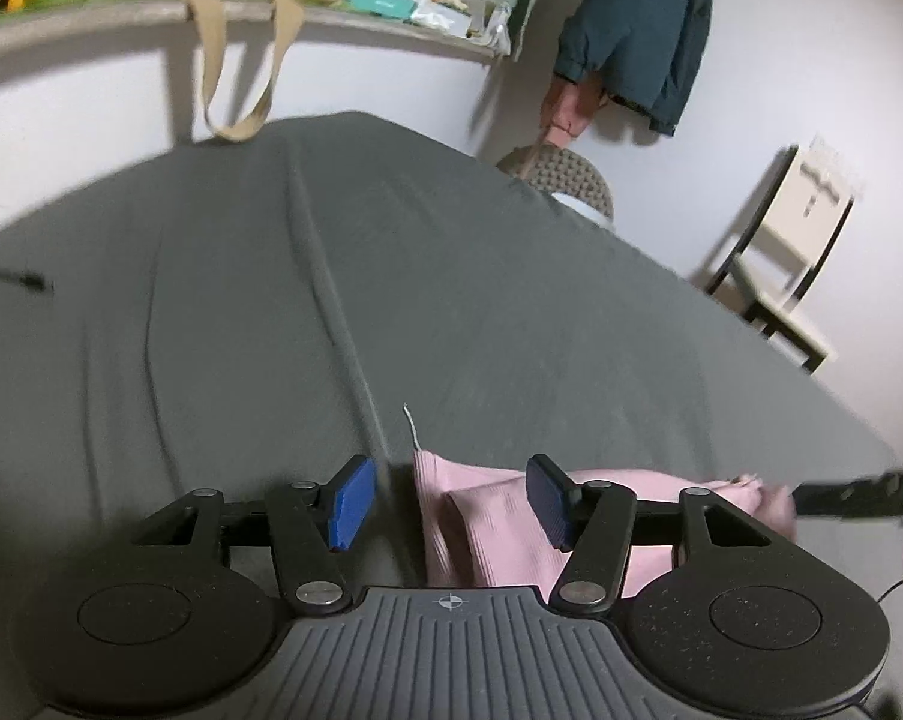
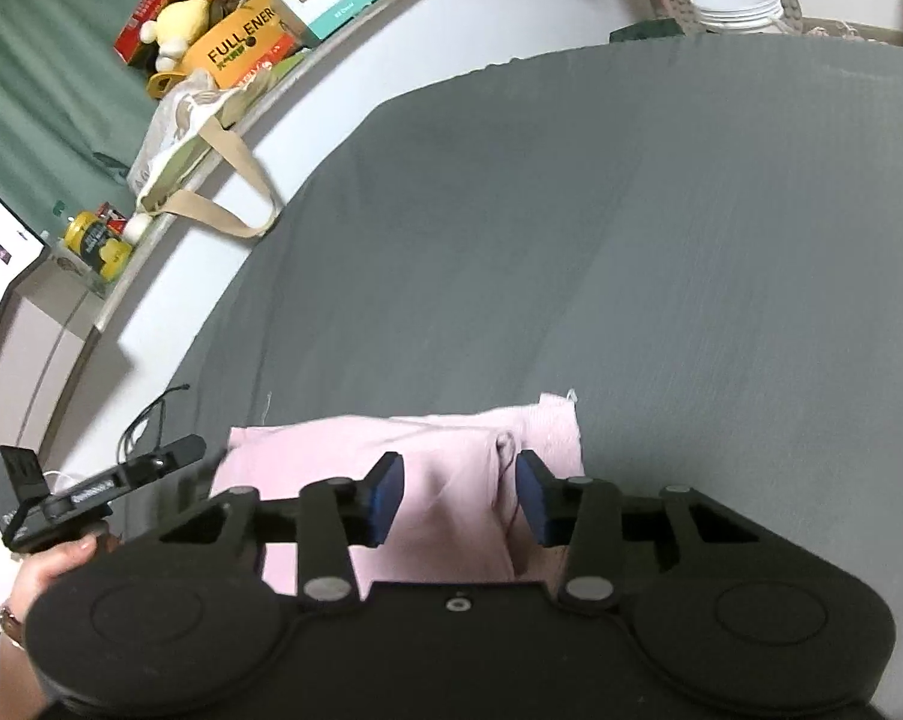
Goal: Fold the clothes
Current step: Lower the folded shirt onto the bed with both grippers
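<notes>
I am hovering both my left gripper [image 1: 445, 501] and right gripper [image 2: 458, 495], jaws apart and empty, over the near pink garment [image 2: 433, 480] on the grey sheet [image 2: 631, 240], lining up a fold.

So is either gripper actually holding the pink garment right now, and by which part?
Neither. The left gripper and right gripper are both open above the pink garment, which lies on the grey sheet, fingers gripping nothing.
</notes>
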Demonstrator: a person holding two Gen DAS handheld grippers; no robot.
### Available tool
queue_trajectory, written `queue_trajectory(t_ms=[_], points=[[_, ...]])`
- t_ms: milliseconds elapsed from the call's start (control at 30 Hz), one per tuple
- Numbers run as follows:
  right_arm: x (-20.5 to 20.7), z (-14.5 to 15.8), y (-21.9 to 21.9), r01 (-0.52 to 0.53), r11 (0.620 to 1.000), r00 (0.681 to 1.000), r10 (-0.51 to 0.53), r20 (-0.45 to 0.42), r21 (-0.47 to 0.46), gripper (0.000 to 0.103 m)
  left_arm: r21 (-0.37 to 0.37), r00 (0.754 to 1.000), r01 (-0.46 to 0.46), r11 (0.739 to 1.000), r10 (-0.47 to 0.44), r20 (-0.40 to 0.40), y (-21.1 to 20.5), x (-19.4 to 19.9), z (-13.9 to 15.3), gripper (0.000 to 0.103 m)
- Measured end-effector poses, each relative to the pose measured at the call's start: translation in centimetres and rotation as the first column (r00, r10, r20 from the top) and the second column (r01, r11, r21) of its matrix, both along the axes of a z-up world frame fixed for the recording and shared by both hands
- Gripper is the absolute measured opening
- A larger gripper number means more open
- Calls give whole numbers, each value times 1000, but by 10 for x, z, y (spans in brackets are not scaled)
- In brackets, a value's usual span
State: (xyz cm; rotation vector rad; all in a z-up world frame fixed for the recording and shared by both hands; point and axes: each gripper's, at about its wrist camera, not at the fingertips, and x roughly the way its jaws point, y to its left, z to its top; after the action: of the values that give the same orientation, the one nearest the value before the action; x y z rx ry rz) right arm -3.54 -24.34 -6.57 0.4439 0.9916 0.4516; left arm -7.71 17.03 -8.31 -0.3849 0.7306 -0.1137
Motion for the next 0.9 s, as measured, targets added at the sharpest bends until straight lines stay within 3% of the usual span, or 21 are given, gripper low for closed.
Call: queue_trajectory(t_ms=[67, 233, 300, 367, 433, 533, 667, 767, 900], points=[[0, -4, 5, 24, 999, 1000, -23, 18, -45, 30, -36, 1000, 20, 999, -21, -1, 1, 1, -7, 42], [5, -9, 5, 49, 998, 999, -48, 24, -49, 24, -28, 995, 97, 995, -97, 9, -10, 1, -9, 27], [7, -12, 2, 51, 998, 999, -50, 18, -46, 20, 2, 993, 118, 993, -118, -10, -15, 3, -12, 22], [9, -17, 0, 44, 999, 999, -43, 11, -29, 9, 31, 990, 136, 990, -135, -27, -20, 5, -13, 11], [11, -19, -2, 39, 999, 999, -39, 9, -12, 5, 46, 990, 140, 989, -138, -31, -22, 6, -14, 2], [10, -14, -3, 57, 998, 997, -56, 56, -15, 3, 60, 992, 123, 991, -122, -18, -23, 5, -11, 0], [10, -5, 2, 56, 995, 989, -43, 139, -87, 3, 128, 993, 118, 985, -116, -26, -26, 8, -9, 0], [14, -16, 7, 35, 989, 994, -19, 109, -142, 3, 180, 991, 130, 975, -121, -61, -32, 14, -16, 0], [18, -23, 5, 50, 994, 997, -45, 59, -96, 11, 180, 991, 129, 975, -122, -53, -33, 13, -14, 0]])
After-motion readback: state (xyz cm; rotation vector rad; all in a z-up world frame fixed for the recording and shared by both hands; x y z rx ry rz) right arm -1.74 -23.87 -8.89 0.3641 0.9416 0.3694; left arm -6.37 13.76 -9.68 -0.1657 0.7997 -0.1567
